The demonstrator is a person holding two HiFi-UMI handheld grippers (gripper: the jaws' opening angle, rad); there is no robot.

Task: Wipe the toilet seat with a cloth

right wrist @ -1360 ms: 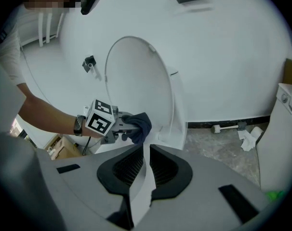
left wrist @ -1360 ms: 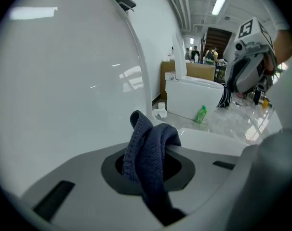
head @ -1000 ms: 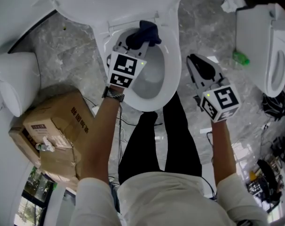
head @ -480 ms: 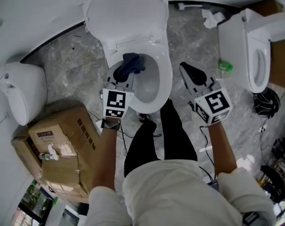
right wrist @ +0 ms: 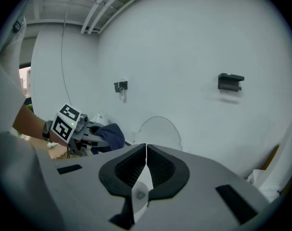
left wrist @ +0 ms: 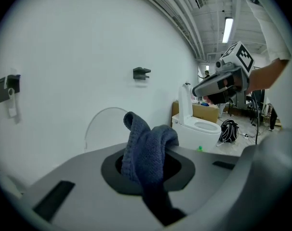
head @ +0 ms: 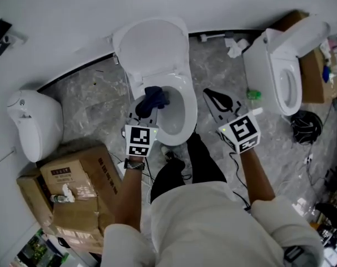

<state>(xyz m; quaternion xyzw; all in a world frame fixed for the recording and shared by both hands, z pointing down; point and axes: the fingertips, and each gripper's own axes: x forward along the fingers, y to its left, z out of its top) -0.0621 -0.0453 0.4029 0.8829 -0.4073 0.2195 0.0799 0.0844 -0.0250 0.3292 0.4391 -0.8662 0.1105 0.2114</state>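
A white toilet stands with its lid (head: 153,49) raised and its seat (head: 186,115) down. My left gripper (head: 148,109) is shut on a dark blue cloth (head: 152,99) over the seat's back left part. In the left gripper view the cloth (left wrist: 148,150) sticks up bunched from between the jaws. My right gripper (head: 213,97) hangs over the floor just right of the bowl. Its jaws are shut pad to pad with nothing between them (right wrist: 146,162). The right gripper view shows the left gripper (right wrist: 86,131) with the cloth (right wrist: 112,134) to its left.
A second toilet (head: 279,79) stands at the right, with a green bottle (head: 253,95) and a black bag (head: 305,128) near it. A white fixture (head: 35,124) and cardboard boxes (head: 74,185) are at the left. Crumpled paper (head: 234,47) lies by the wall. The person's legs stand before the bowl.
The head view has drawn back, so the toilet and both grippers look smaller. The left gripper keeps the cloth over the seat's back left. The right gripper stays right of the bowl.
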